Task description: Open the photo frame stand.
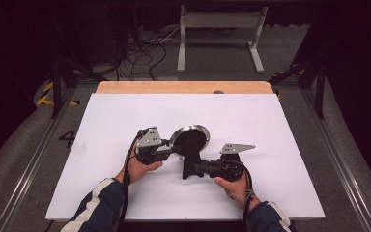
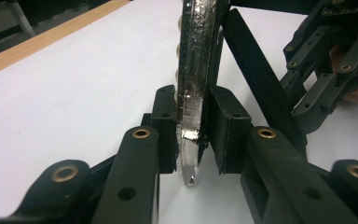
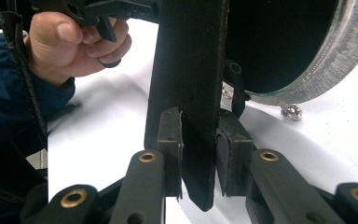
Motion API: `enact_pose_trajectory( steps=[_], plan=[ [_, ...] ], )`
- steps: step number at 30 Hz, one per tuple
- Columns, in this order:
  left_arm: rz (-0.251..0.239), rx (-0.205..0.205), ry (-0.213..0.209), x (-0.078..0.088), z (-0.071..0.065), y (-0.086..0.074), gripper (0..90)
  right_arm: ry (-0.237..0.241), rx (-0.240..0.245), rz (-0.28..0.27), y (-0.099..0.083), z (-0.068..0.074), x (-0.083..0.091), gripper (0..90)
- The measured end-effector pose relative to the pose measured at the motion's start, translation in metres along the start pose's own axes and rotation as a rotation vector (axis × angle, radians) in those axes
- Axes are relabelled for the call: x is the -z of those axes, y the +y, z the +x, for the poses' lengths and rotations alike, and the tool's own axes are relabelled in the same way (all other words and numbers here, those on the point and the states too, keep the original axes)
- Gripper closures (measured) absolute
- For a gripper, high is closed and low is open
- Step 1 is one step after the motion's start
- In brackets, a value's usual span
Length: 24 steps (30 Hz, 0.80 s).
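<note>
A round mirror [image 1: 190, 137] with a silver rim stands on edge on its black stand [image 1: 191, 165], in the middle of the white table. My left gripper [image 1: 172, 147] comes in from the left and is shut on the rim. In the left gripper view the silver rim [image 2: 192, 84] sits pinched between the two pads of that gripper [image 2: 195, 95]. My right gripper [image 1: 199, 169] reaches from the right and is shut on the stand. In the right gripper view the flat black bar of the stand [image 3: 191, 70] is clamped between the pads of the right gripper [image 3: 199, 116].
A white sheet [image 1: 270, 125] covers the table, with a wooden strip [image 1: 183, 87] along the far edge. Beyond it stand a white metal frame [image 1: 220, 34] and loose cables [image 1: 142, 55] on the floor. Small silver beads [image 3: 291, 111] hang at the mirror's rim.
</note>
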<state>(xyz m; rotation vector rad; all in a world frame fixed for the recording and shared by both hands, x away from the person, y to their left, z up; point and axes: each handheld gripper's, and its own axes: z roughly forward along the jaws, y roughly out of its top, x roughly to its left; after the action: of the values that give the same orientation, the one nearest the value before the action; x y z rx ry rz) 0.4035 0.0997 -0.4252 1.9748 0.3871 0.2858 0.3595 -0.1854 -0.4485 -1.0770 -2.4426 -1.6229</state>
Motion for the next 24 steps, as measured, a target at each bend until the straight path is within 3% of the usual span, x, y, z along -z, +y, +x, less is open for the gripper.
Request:
enact_pose_trajectory(
  steps=[2, 6, 8, 12, 14, 24],
  plan=[
    [0.005, -0.016, 0.007, -0.001, -0.001, -0.002, 73.1, 0.002, 0.002, 0.004, 0.000, 0.001, 0.000, 74.3],
    [0.110, -0.060, 0.004, -0.013, -0.005, -0.011, 66.4, 0.000, 0.011, 0.018, -0.001, 0.004, -0.001, 75.2],
    [0.109, -0.039, -0.010, -0.017, -0.004, -0.012, 65.3, -0.001, 0.018, 0.025, -0.002, 0.006, -0.001, 75.7],
    [0.170, -0.042, -0.014, -0.024, -0.002, -0.019, 68.0, -0.013, 0.038, 0.038, -0.002, 0.008, -0.002, 75.9],
    [0.174, -0.040, -0.010, -0.025, -0.002, -0.020, 71.7, -0.014, 0.041, 0.039, -0.002, 0.008, -0.001, 75.9],
    [0.206, -0.093, 0.045, -0.027, -0.009, -0.017, 71.4, -0.029, 0.055, 0.045, -0.002, 0.010, -0.001, 75.8]
  ],
)
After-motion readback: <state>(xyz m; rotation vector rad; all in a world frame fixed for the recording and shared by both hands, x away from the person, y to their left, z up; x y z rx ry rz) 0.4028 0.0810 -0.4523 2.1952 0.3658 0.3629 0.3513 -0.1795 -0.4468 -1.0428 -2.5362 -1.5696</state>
